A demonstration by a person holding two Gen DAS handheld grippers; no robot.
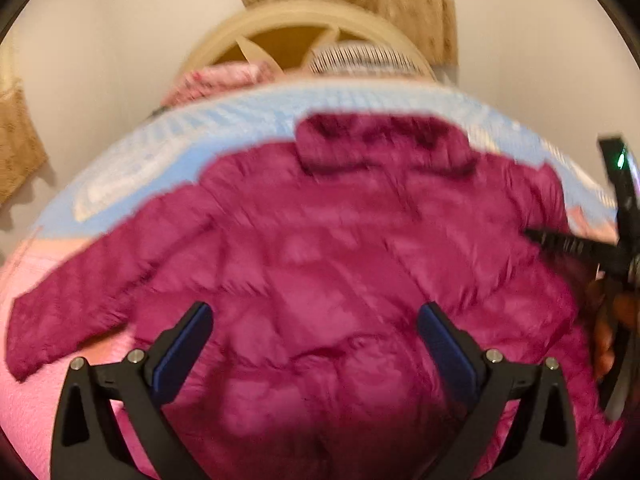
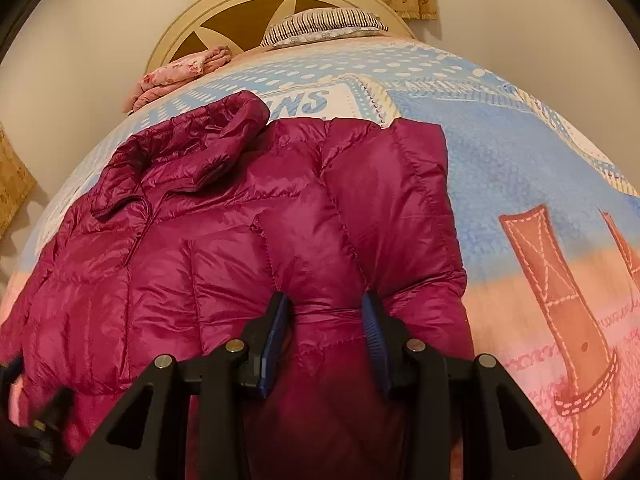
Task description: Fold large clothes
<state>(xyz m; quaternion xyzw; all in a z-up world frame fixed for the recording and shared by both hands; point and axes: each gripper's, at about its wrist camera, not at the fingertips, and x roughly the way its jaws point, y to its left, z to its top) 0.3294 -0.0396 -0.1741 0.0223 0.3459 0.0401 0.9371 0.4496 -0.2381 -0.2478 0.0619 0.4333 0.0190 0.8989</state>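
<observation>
— Where's the jacket (image 2: 248, 240)?
— Spread on the bed (image 2: 520, 184), collar at the far end.
— Your tongs?
— My right tongs (image 2: 326, 320) pinch a puffy fold at its right side. My left tongs (image 1: 316, 336) gape wide over its near part, holding nothing.

Open blanket (image 2: 500, 168) lies right of the right gripper (image 2: 326, 320); the puffer jacket (image 2: 224, 248) fills its left; folded pink cloth (image 2: 180, 74) and pillow (image 2: 328, 24) block far ahead.
</observation>
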